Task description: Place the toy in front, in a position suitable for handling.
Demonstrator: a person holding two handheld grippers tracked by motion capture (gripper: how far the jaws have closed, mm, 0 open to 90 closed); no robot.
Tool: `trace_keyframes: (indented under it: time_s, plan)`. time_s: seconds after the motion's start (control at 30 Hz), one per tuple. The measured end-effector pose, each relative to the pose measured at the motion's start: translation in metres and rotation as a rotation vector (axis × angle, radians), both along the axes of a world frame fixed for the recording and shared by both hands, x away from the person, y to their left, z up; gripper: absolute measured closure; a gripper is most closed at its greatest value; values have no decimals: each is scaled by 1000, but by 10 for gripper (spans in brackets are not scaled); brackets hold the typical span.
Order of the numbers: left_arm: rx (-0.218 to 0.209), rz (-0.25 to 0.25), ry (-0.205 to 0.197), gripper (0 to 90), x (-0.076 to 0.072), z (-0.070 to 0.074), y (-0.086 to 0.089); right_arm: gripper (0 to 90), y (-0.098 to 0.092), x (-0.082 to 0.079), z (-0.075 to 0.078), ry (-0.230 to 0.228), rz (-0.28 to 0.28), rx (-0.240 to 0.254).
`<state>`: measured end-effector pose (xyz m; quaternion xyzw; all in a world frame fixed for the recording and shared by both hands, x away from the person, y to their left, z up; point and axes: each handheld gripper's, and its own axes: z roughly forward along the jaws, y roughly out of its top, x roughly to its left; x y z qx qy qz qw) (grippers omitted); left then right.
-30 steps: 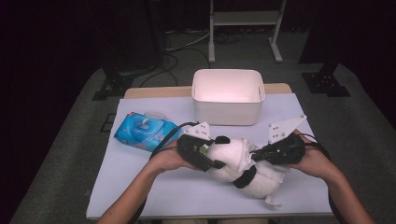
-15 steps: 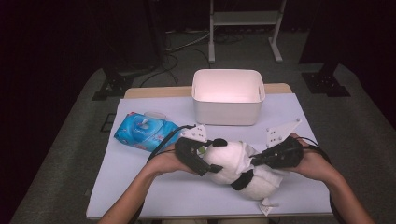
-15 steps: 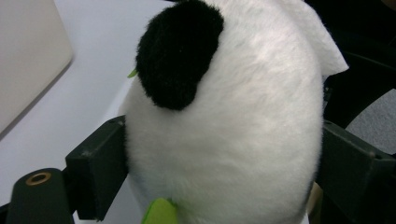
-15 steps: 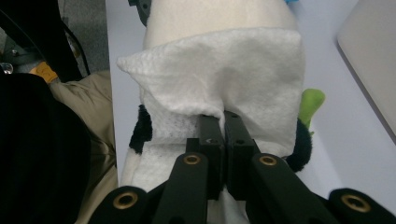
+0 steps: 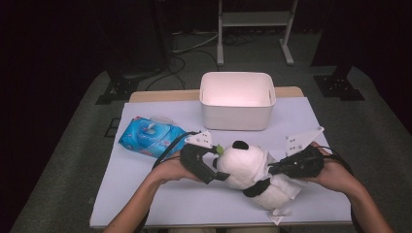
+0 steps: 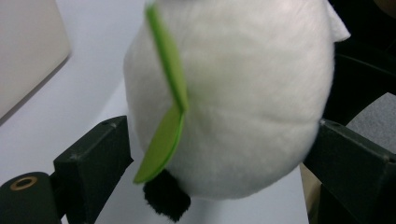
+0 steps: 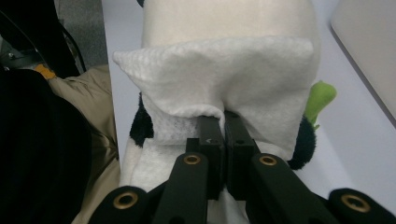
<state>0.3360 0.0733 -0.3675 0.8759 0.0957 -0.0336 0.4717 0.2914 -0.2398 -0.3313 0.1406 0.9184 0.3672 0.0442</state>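
Note:
A black-and-white panda plush (image 5: 243, 167) lies on the white table (image 5: 145, 199), with a green leaf (image 6: 169, 93) at its mouth. My left gripper (image 5: 216, 165) has its jaws on either side of the panda's head (image 6: 247, 84). They have just been opening, and the head sits between them round and unsqueezed. My right gripper (image 7: 223, 119) is shut on a white wipe (image 7: 215, 74), which it holds against the back of the panda's head. In the high view the right gripper (image 5: 273, 168) comes in from the right, and more white wipe (image 5: 290, 188) hangs by the panda's body.
A white open bin (image 5: 237, 116) stands behind the panda at the table's far middle. A blue pack of wipes (image 5: 148, 137) lies at the left. Cables trail from both grippers over the table. Dark floor and stand legs lie beyond the far edge.
My left gripper has sunk a little and its jaws have spread wider around the panda's head. The right gripper and its wipe have stayed put.

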Motion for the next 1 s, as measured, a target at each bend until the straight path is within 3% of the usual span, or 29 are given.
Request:
trace_keyframes:
  time_s: [0.2, 0.27, 0.47, 0.67, 0.8, 1.0]
  plan:
    - [-2, -35, 28, 52, -1, -8, -11, 875, -11, -4, -4, 14, -10, 23]
    - [-9, -55, 26, 109, -2, -12, -15, 875, -13, -5, -6, 18, -14, 37]
    - [-69, -34, 23, 228, -3, -13, -14, 874, -16, -6, -8, 28, -31, 60]
    - [-63, -28, -9, 266, -3, 3, -9, 874, -17, -5, 0, 11, -32, 104]
    - [-64, -18, -38, 279, -4, 18, -5, 876, -16, -4, 6, -5, -31, 106]
    - [-31, -5, -69, 286, -7, 34, 3, 878, -17, -3, 8, 0, -31, 144]
